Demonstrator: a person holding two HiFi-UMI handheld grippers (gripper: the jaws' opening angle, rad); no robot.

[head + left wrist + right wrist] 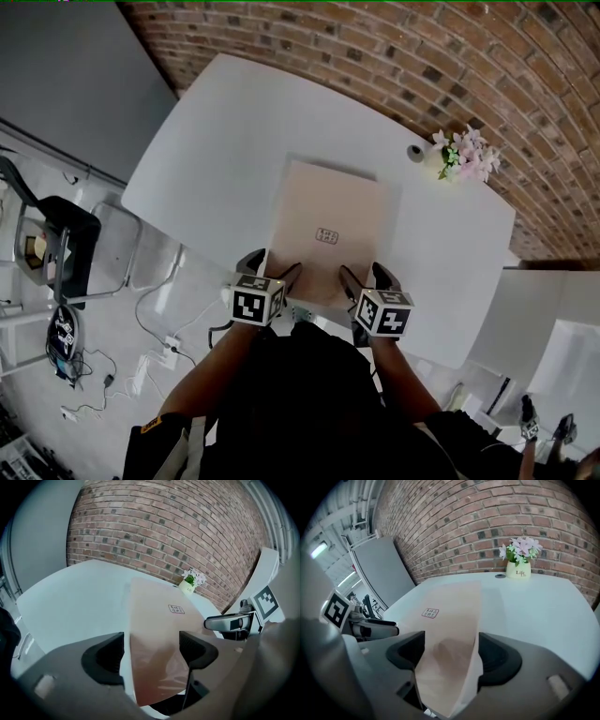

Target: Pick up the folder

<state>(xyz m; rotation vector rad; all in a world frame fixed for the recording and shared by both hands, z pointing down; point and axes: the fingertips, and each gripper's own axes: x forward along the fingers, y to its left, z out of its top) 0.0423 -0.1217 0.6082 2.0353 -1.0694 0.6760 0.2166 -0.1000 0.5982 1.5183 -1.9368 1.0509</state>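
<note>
A pale beige folder [323, 234] with a small printed label lies flat on the white table [216, 141], its near edge at the table's front edge. My left gripper [272, 265] stands open at the folder's near left corner, one jaw left of the edge and one over the folder [159, 620]. At the near right corner my right gripper [367, 277] is open in the same way, with the folder [450, 620] running between its jaws. Neither pair of pads presses on it. In each gripper view the other gripper shows at the side.
A small vase of pink flowers [459, 157] and a small grey round object [415, 153] stand at the table's far edge by the brick wall. A dark chair [56, 244] and floor cables [141, 361] lie left; another white table [553, 319] stands right.
</note>
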